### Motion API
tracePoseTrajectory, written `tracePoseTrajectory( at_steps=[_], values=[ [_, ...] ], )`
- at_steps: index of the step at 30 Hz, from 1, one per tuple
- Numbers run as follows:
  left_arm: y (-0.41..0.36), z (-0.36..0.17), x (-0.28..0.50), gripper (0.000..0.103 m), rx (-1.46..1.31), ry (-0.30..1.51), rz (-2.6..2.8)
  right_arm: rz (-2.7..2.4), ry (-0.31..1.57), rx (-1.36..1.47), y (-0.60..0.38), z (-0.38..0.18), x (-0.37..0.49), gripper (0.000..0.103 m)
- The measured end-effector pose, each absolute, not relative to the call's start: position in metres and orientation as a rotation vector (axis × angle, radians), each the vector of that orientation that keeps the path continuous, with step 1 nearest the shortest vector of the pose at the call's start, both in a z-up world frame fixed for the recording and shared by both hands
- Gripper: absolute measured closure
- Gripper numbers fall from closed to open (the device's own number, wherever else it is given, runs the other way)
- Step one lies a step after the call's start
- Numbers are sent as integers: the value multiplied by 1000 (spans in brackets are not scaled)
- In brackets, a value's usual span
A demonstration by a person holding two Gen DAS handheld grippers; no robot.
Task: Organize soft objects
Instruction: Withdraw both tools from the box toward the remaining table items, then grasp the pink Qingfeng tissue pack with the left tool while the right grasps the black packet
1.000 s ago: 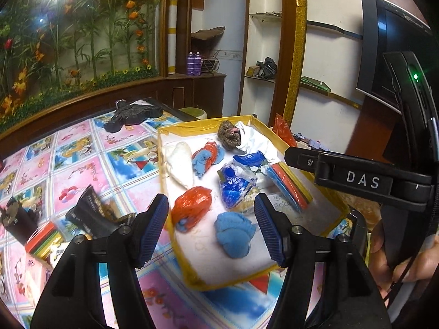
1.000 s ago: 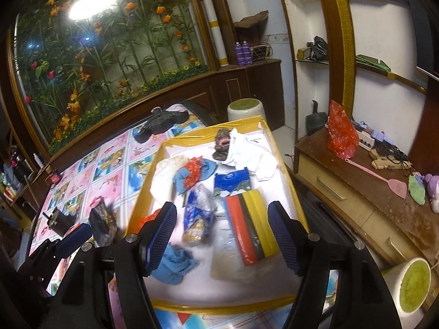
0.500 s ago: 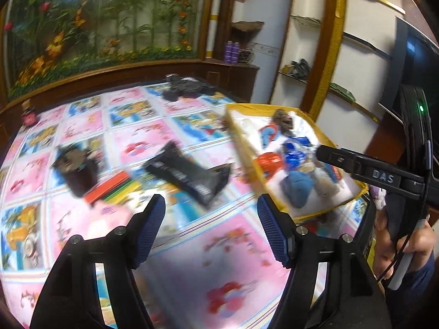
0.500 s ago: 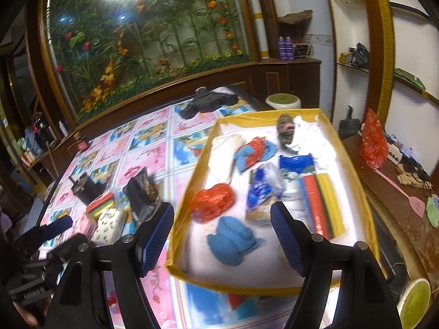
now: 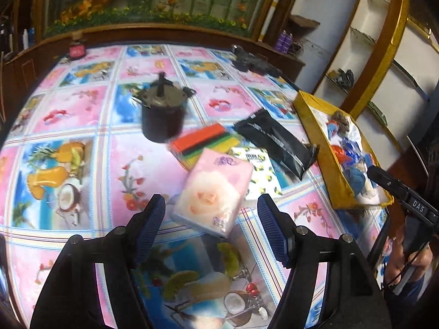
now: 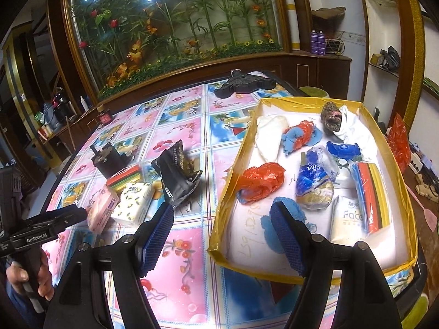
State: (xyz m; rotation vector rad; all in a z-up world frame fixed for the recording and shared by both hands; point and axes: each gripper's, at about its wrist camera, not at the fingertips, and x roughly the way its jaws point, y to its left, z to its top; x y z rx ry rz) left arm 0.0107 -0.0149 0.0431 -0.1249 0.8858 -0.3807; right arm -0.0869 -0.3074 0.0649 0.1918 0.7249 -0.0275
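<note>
My left gripper (image 5: pixel 212 230) is open, with a pink tissue pack (image 5: pixel 214 190) lying on the table between its fingers, untouched. Behind it lie a white lemon-print tissue pack (image 5: pixel 259 174), a striped sponge pack (image 5: pixel 204 142) and a black pouch (image 5: pixel 275 142). My right gripper (image 6: pixel 223 235) is open and empty above the near left corner of the yellow tray (image 6: pixel 233 175). The tray holds a red bag (image 6: pixel 260 182), blue cloths (image 6: pixel 297 137), a blue wrapper (image 6: pixel 315 178), a tissue pack (image 6: pixel 347 219) and a sponge pack (image 6: pixel 371 192). The pink pack (image 6: pixel 101 211) also shows in the right wrist view.
A black metal motor (image 5: pixel 162 115) stands on the patterned tablecloth behind the packs. A dark tool (image 6: pixel 245 83) lies at the table's far edge. A small red jar (image 5: pixel 76 50) stands at the far left edge. Shelves and a cabinet are to the right.
My left gripper has swung left from the tray to the loose packs and now frames the pink tissue pack. My right gripper has drawn back and left to the tray's near corner.
</note>
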Motion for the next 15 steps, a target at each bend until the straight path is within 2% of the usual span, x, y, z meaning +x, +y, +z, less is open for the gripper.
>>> tracePoseTrajectory(
  at_steps=[5, 10, 15],
  values=[
    [-33, 34, 13, 34, 7, 927, -407, -27, 731, 193, -308, 61, -86, 30],
    [-32, 27, 30, 34, 4, 942, -397, -4, 743, 175, -300, 61, -82, 30],
    [-24, 25, 35, 46, -68, 910, -419, 64, 752, 123, -280, 71, -59, 30]
  ],
)
